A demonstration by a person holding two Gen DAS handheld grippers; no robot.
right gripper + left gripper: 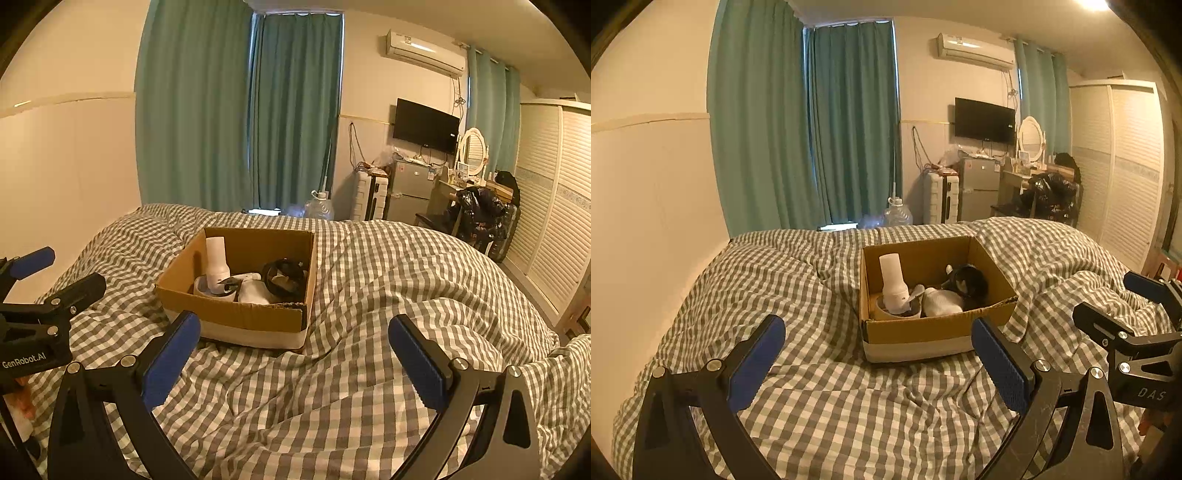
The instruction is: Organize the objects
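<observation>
An open cardboard box (923,332) sits on the checked bedspread (831,398). Inside it stand a white bottle (892,282) in a beige bowl (886,314), a white bundle (942,301) and a black round object (969,282). My left gripper (879,354) is open and empty, just in front of the box. In the right wrist view the box (236,317) lies ahead to the left, with the bottle (216,264) and black object (284,275) in it. My right gripper (295,350) is open and empty, near the box's right front corner.
Green curtains (812,129) hang behind the bed. A water jug (897,212), suitcase (940,197), small fridge (979,188) and cluttered desk (1041,184) stand beyond the bed's far edge. A wardrobe (1119,166) is at right. A wall is at left.
</observation>
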